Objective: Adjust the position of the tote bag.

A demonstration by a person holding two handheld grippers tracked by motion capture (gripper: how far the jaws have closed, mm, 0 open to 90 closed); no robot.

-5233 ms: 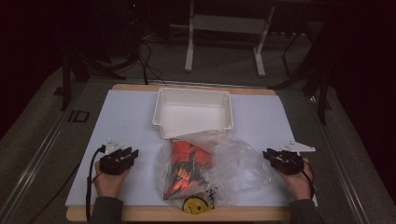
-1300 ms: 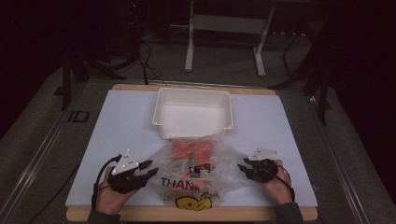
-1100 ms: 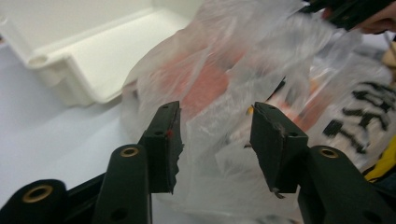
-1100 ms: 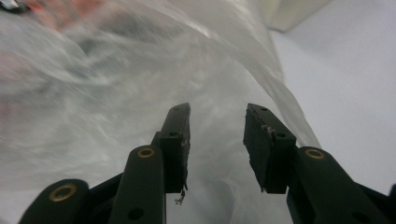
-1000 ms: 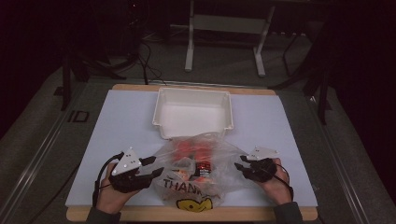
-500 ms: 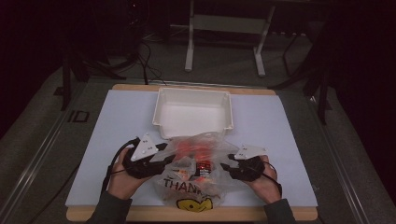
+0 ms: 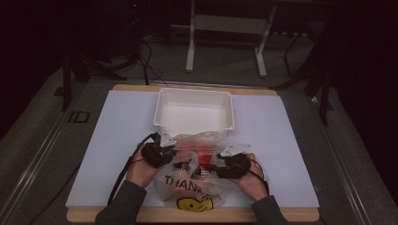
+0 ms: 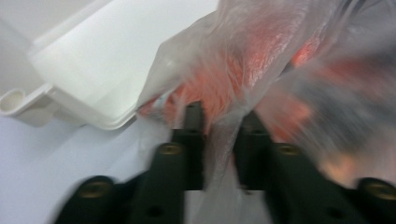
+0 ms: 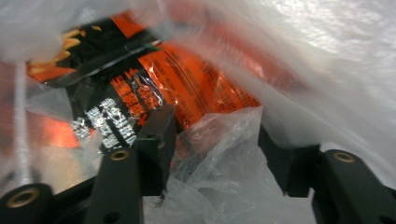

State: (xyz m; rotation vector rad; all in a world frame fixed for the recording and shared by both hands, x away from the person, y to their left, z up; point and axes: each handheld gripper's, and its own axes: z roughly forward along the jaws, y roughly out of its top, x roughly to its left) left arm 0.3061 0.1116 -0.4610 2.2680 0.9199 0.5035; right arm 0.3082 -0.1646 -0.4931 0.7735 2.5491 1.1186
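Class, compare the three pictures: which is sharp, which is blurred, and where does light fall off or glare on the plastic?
High view: room dim around the lit white table, sharp. Left gripper view: motion-blurred, the plastic bag smeared. Right gripper view: orange packet print fairly crisp, upper bag film washed out by glare.

Dim surroundings, evenly lit table (image 7: 117,140); both gripper views are motion-blurred, with glare on plastic.

plastic bag (image 7: 190,180) | clear, crumpled | orange packets (image 9: 196,84) inside
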